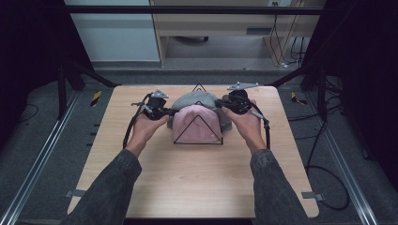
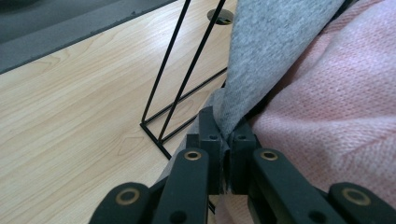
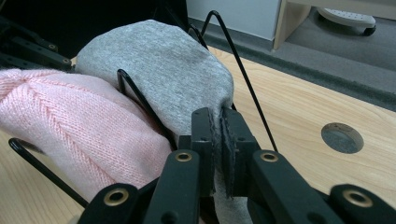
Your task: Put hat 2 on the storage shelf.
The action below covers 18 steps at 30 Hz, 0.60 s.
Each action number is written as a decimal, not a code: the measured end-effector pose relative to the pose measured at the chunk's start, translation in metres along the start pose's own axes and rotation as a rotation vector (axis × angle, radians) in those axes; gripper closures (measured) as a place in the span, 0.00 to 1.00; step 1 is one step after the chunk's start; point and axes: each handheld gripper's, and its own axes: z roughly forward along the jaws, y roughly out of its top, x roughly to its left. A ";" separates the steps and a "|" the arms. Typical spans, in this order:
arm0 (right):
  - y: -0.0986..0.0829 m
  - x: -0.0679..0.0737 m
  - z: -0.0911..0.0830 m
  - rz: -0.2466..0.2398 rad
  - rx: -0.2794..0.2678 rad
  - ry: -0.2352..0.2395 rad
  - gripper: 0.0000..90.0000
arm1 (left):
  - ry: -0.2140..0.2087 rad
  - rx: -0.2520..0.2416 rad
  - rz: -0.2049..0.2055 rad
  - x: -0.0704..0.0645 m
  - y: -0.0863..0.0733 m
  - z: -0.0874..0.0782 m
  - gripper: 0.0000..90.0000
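- No brand, label or writing can be read on anything here.
- Left gripper (image 1: pixel 165 112): one, held in the person's left hand (image 1: pixel 146 127) at the left side of the rack; in the left gripper view its jaws are pressed together on a fold of the grey hat's (image 2: pixel 275 51) edge, with pink knit just beside them.
- Wire rack (image 1: pixel 197 132): one, thin black wire bent into upright triangles, standing near the middle of the counter (image 1: pixel 197 183), toward its far edge. Three triangle tops can be counted in the high view.
- Hats: two, both set on the rack. The pink hat (image 1: pixel 196 123) sits in front, nearer the person; it is a ribbed knit with a seam of slanted stitches running over its crown (image 3: pixel 51 116).
- The grey hat (image 1: pixel 195 99) sits just behind, touching the pink one; it is a smoother, fine, felt-like fabric, rounded on top, with a wire between it and the pink hat.
- Right gripper (image 1: pixel 224 104): one, in the right hand (image 1: pixel 248 124) at the right side of the rack; its jaws are clamped on the grey hat's lower edge (image 3: pixel 217 126).
- One round hole (image 3: pixel 342 137) lies in the counter beyond the right gripper.
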 end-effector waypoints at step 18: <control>-0.012 -0.007 -0.010 0.013 -0.005 -0.025 0.80 | 0.017 0.012 0.001 -0.001 -0.009 0.000 0.89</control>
